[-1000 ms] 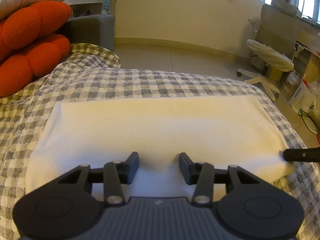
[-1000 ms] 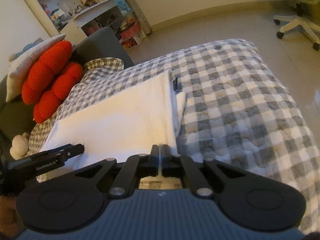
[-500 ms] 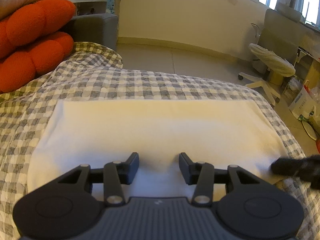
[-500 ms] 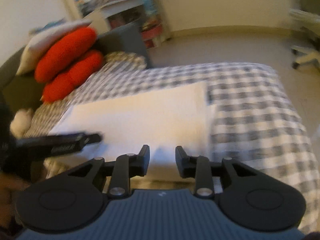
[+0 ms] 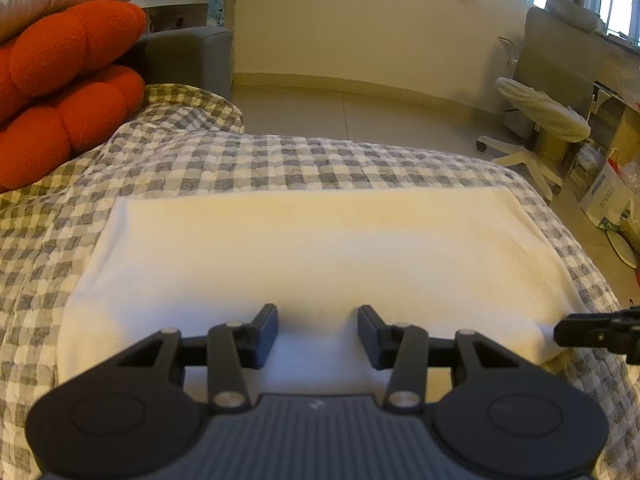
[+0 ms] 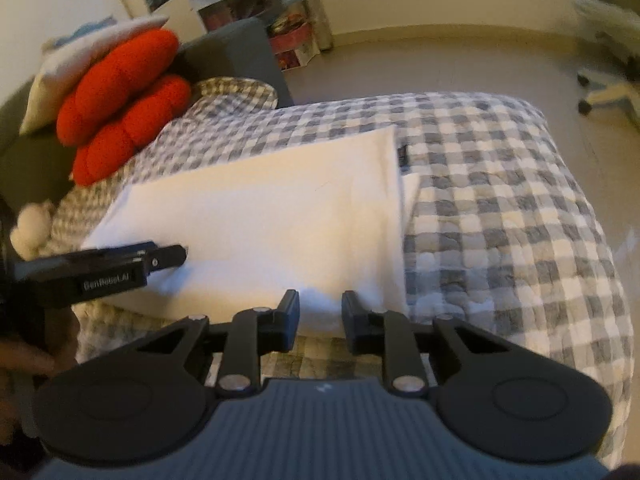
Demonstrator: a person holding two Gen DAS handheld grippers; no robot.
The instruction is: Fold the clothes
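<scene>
A white garment (image 5: 320, 256) lies folded into a flat rectangle on the grey-and-white checked bedspread (image 5: 280, 164). My left gripper (image 5: 318, 316) hovers over the middle of its near edge, open, with nothing pinched. In the right wrist view the garment (image 6: 272, 208) stretches away, with a dark label at its far right corner. My right gripper (image 6: 320, 304) is at the near right end. Its jaws stand apart and are closing. The cloth's edge shows in the gap, and the pads do not press on it. The left gripper's fingers (image 6: 168, 256) rest over the left part of the cloth.
Red cushions (image 5: 60, 92) and a grey sofa arm (image 5: 188, 60) stand at the far left. A white office chair (image 5: 536, 128) and boxes sit on the floor to the right. A pale soft toy (image 6: 30, 228) lies by the bed's left side.
My right gripper was shut at the garment's near right corner; it has opened, let go and swung a little left. The left gripper has not moved.
</scene>
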